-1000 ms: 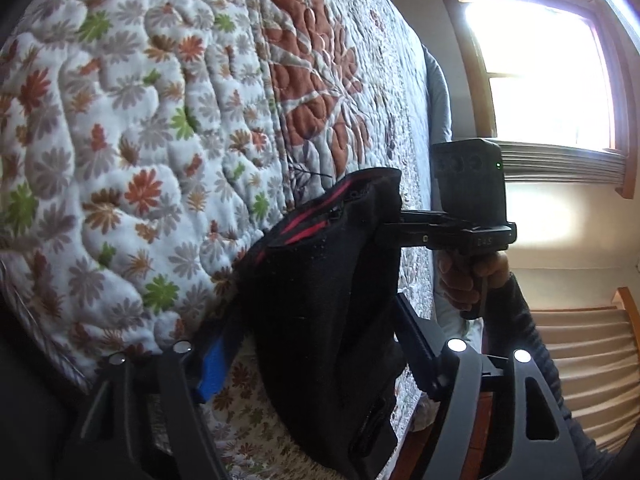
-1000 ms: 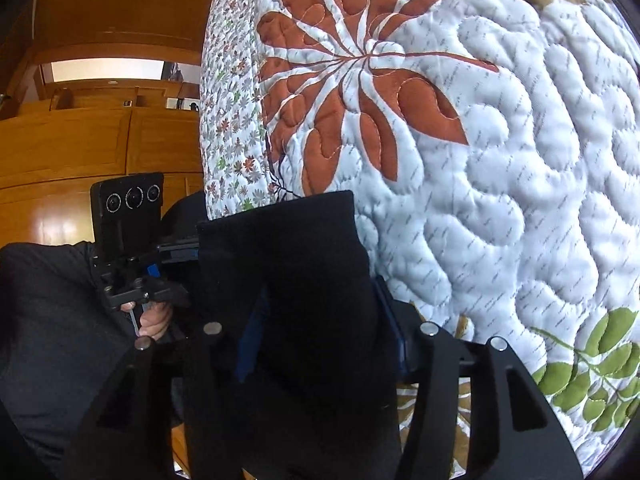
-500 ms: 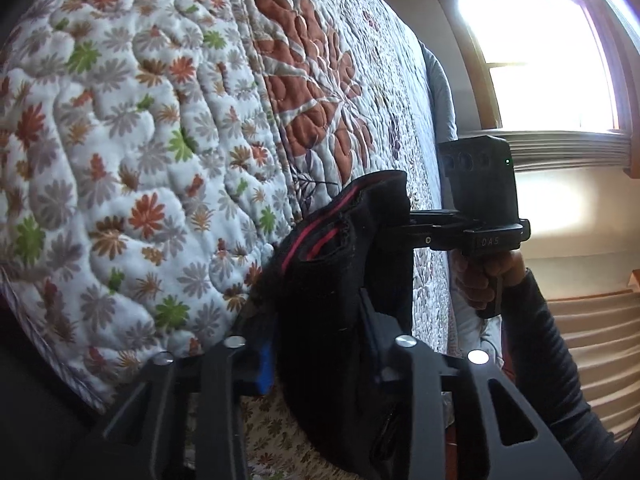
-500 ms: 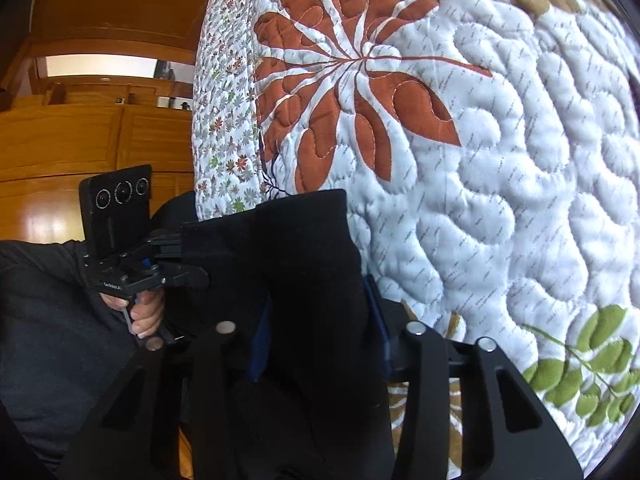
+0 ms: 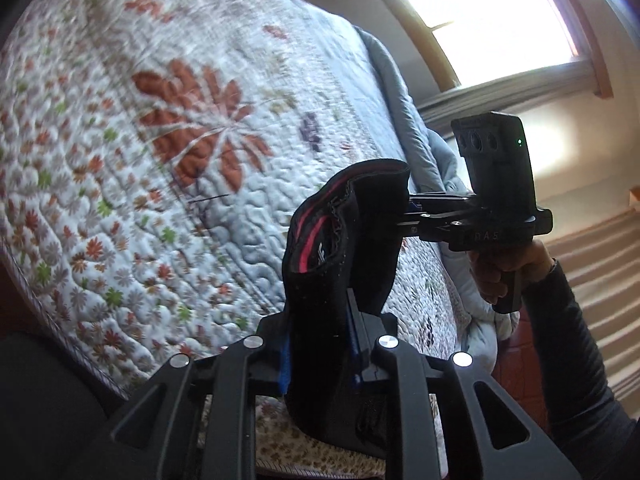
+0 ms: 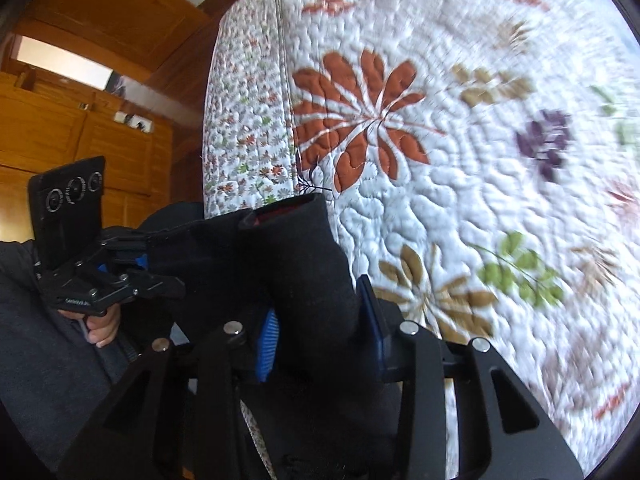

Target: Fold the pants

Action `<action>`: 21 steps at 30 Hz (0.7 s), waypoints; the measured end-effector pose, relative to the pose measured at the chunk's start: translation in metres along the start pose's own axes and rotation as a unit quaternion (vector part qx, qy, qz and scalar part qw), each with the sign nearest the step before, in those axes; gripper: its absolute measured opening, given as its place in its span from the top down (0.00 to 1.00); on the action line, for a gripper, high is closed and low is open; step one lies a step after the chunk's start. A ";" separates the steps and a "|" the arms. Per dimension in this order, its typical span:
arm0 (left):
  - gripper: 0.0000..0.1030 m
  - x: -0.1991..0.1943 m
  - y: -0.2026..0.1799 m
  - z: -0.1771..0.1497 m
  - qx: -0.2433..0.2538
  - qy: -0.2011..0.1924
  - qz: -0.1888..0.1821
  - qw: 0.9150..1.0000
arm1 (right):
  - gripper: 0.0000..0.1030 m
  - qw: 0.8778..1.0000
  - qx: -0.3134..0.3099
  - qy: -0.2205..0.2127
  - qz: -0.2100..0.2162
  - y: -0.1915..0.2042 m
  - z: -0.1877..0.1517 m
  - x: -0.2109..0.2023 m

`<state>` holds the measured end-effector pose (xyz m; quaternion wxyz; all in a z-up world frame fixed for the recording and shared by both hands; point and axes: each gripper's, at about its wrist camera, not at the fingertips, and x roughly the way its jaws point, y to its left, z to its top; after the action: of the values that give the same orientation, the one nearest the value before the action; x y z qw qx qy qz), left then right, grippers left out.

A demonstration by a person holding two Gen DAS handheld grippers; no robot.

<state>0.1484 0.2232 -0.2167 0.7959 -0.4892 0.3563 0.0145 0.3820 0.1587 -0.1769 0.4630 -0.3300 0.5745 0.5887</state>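
Note:
The black pants with a red-lined waistband hang bunched between both grippers, held up over the bed. My left gripper is shut on one end of the fabric. My right gripper is shut on the other end of the pants. In the left wrist view the right gripper clamps the cloth from the right. In the right wrist view the left gripper clamps it from the left. The lower part of the pants hangs out of sight.
The bed has a white quilt with orange flowers, also in the right wrist view. A grey blanket lies along its far side under a bright window. Wooden cabinets stand to the left.
Both grippers have lifted and tilted with the pants, so more of the quilt shows. The left gripper's fingers have closed in tighter on the fabric.

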 end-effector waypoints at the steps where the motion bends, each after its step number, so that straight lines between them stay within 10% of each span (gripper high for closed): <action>1: 0.80 -0.004 -0.009 0.001 0.012 0.000 -0.001 1.000 | 0.66 1.000 0.002 -0.008 -0.011 0.004 -0.005 -0.010; 21: 0.80 -0.047 -0.185 -0.072 0.250 0.009 -0.012 0.968 | 0.67 0.967 0.078 -0.138 -0.202 0.091 -0.154 -0.149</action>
<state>0.1425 0.0848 -0.0666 0.8896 -0.2793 0.3503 -0.0887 0.3287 -0.0088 -0.0243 0.6710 -0.3178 0.4709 0.4764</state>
